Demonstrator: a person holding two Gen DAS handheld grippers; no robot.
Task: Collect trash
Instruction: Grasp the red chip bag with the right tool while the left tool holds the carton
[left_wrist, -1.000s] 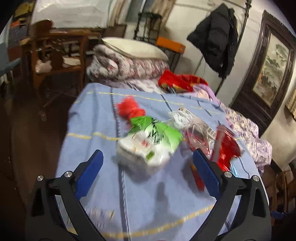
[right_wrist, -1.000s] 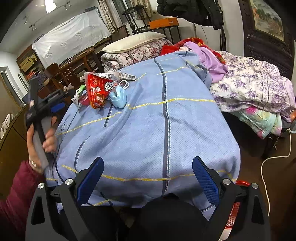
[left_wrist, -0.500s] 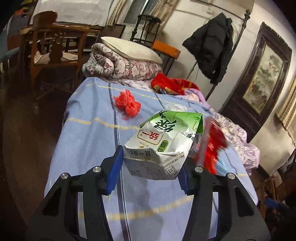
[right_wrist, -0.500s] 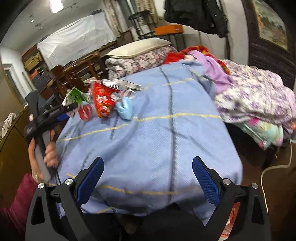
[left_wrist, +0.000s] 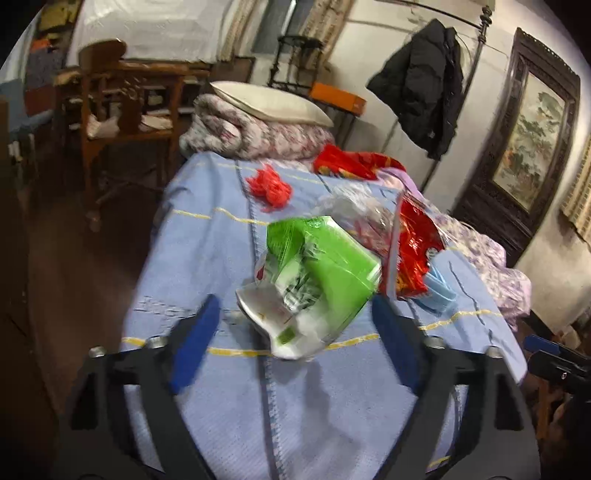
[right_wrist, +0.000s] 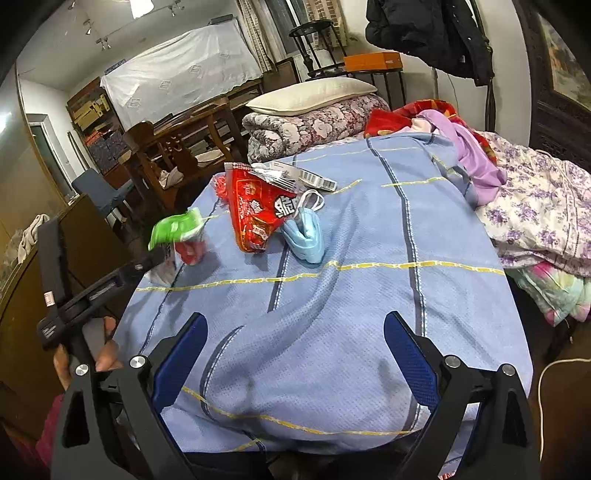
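The left gripper (left_wrist: 295, 332), clamped on the green-and-white carton (left_wrist: 314, 280) half a second ago, has just spread wide, leaving the carton loose between and just ahead of its jaws, apparently dropped uncollected, while the right gripper (right_wrist: 295, 365) hangs wide and empty.

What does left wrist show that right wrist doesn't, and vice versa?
Left wrist only: the framed painting on the wall, and the left tongs open around the green carton, pads clear of it.
Right wrist only: the hand holding the left tool, the white cable on the floor, and the right tongs open and empty.
Both: red snack bag, blue mask, pillow.
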